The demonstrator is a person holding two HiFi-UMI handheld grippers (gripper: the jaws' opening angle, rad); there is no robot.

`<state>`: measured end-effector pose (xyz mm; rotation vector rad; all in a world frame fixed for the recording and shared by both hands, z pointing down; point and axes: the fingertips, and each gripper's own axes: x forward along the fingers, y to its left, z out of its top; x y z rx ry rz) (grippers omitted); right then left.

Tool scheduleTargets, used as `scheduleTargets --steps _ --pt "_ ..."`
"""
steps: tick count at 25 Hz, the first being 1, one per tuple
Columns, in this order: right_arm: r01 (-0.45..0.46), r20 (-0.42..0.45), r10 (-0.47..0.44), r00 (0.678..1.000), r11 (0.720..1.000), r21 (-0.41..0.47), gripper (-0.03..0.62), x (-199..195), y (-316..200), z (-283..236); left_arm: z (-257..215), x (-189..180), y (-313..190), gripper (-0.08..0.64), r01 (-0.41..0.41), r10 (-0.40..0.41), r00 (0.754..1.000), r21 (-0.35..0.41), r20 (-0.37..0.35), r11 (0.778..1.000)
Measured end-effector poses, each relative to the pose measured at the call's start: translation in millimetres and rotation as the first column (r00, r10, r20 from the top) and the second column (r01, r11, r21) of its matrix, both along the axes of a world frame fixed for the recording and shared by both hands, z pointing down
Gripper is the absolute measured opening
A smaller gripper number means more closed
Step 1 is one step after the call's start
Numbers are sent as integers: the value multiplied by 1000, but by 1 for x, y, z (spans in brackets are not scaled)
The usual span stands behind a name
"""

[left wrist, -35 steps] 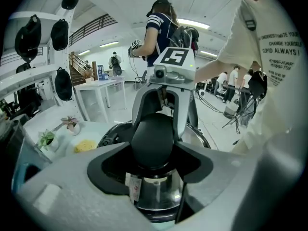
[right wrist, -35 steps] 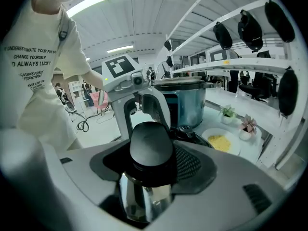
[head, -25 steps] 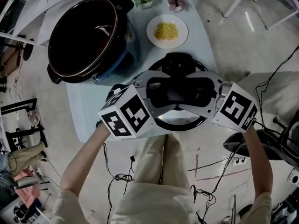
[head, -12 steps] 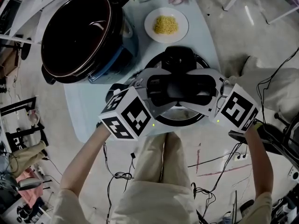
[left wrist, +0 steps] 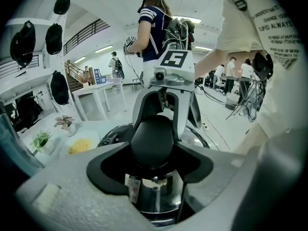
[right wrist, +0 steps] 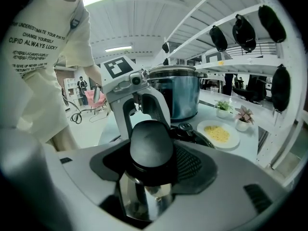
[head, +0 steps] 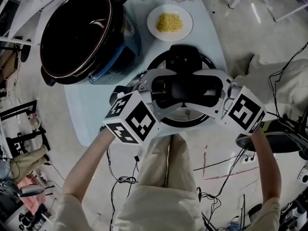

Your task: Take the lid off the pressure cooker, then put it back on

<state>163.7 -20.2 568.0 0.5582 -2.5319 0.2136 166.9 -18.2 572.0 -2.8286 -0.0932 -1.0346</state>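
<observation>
Together, left gripper (head: 161,91) and right gripper (head: 214,91) clamp the lid (head: 183,59) over the table (head: 91,114) edge, beside the cooker (head: 77,32).

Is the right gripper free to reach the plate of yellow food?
Probably not yet: the right gripper is clamped on the lid's knob alongside the left gripper, and the lid is between it and the plate.

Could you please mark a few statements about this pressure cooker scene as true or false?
1. The pressure cooker stands open, without its lid. True.
2. The left gripper and right gripper clasp the lid's knob from opposite sides. True.
3. The plate holds red food. False: the food is yellow.
4. The lid sits on the pressure cooker. False: it is beside it, between the two grippers.
</observation>
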Motion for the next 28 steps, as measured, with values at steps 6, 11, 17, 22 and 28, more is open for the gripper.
scheduleTargets --steps 6,11,17,22,28 --pt "-50 13 50 999 999 13 278 2 0 0 0 -3 -1 282 27 -28 999 -3 -22 1000" --pt "-115 13 114 993 993 38 278 6 1 -2 -7 -14 -5 282 118 -121 989 -45 -81 992" --pt "-261 82 257 963 965 37 278 22 4 -17 -26 -28 -7 282 247 -259 953 -92 -159 965" --pt "-417 152 410 899 909 19 239 37 12 -41 -53 -43 -7 175 350 -370 899 -123 -233 929" --pt "-562 180 549 816 827 24 57 49 35 -66 -72 -65 4 63 461 -483 840 -144 -247 875"
